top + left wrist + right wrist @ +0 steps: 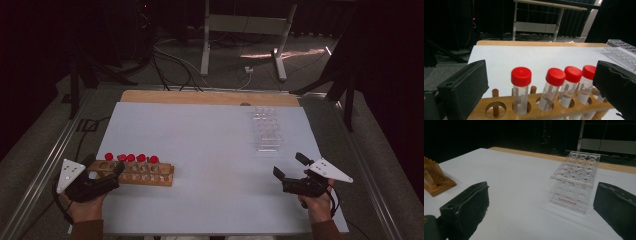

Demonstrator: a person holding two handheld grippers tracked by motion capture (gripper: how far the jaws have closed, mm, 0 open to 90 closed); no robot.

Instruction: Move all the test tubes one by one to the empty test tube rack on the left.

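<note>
five red-capped tubes (131,159) are still sitting in the wooden rack (150,176) at the table's near left, none yet standing in the clear acrylic rack (265,129) far right, while the left gripper (118,171) is hovering released beside them and the right gripper (289,167) is waiting, jaws apart and empty.

Five red-capped tubes (131,158) stand in one wooden rack (150,175); from the left gripper (102,175) view four of them show between the spread jaws, just ahead of it, beside one empty hole at that rack's near end. One clear plastic rack (574,180) stands ahead of the right gripper (289,172), between its open jaws as that gripper's view has it. Two grippers are on the one white counter (210,150), each in one hand.
</note>
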